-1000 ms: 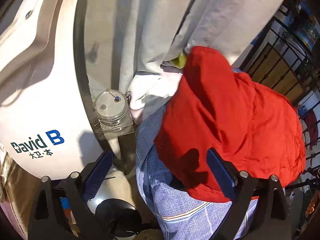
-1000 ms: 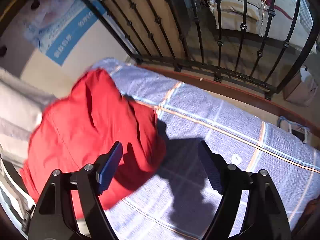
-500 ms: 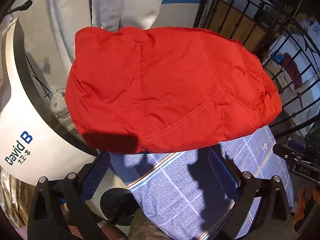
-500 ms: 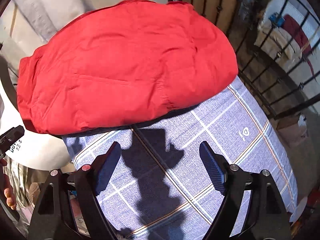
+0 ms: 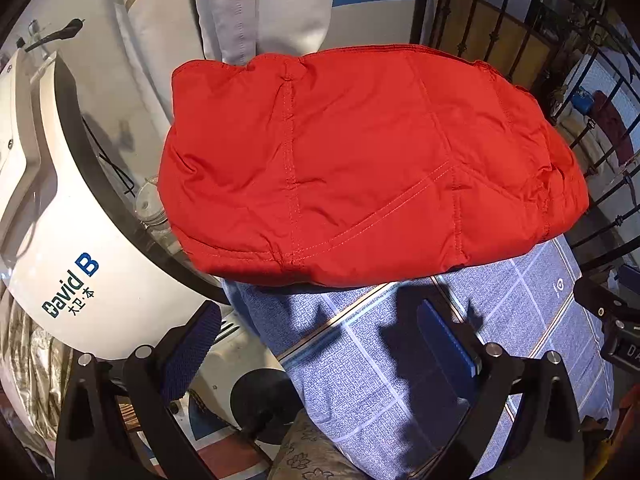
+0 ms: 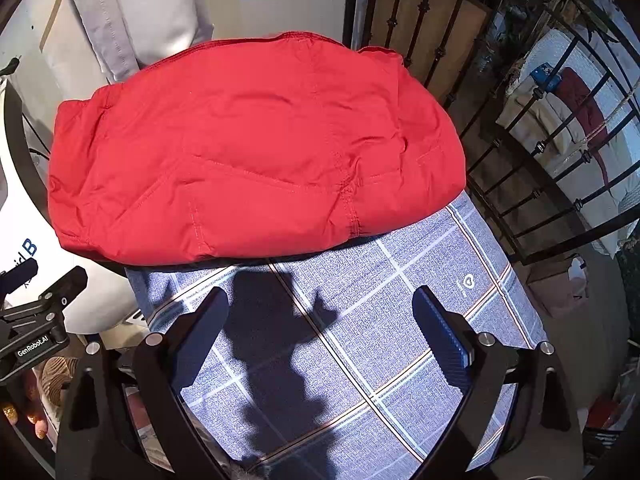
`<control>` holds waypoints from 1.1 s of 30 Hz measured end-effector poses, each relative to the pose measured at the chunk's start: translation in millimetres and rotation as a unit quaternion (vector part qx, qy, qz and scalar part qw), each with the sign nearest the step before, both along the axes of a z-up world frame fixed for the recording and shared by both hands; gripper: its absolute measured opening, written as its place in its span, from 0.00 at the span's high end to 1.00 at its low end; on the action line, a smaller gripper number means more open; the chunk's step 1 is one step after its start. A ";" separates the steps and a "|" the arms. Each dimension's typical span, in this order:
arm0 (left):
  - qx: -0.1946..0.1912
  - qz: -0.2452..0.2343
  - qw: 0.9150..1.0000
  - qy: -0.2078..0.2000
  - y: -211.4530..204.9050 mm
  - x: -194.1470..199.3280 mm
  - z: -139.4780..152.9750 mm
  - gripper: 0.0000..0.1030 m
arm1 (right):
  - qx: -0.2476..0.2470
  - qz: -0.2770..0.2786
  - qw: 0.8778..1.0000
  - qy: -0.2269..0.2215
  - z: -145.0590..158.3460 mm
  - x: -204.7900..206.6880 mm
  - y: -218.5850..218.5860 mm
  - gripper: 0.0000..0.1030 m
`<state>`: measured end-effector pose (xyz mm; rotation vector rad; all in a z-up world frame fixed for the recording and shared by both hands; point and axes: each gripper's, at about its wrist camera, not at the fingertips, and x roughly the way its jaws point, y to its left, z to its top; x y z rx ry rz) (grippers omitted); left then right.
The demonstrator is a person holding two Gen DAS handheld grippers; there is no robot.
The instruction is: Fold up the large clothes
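Red jacket (image 5: 360, 168) (folded) on checked cloth (image 5: 420, 360)

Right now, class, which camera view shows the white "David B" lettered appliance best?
The left wrist view: the curved white "David B" appliance fills its left side, logo fully readable beside the folded red padded jacket. The right wrist view catches only a sliver at its left edge, logo cut off behind the jacket.
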<state>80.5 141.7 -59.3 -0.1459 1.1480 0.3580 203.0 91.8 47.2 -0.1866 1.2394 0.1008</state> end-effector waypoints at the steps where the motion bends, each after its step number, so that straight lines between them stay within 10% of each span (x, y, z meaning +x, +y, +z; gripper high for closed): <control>1: 0.003 0.001 1.000 -0.001 0.0 -0.5 0.5 0.06 | -0.002 0.003 1.000 0.003 -2.3 -0.6 2.4 0.11; 33: 0.013 0.010 1.000 0.002 -0.1 -0.8 -0.3 0.06 | -0.016 0.020 1.000 -0.005 5.3 -0.4 17.8 0.11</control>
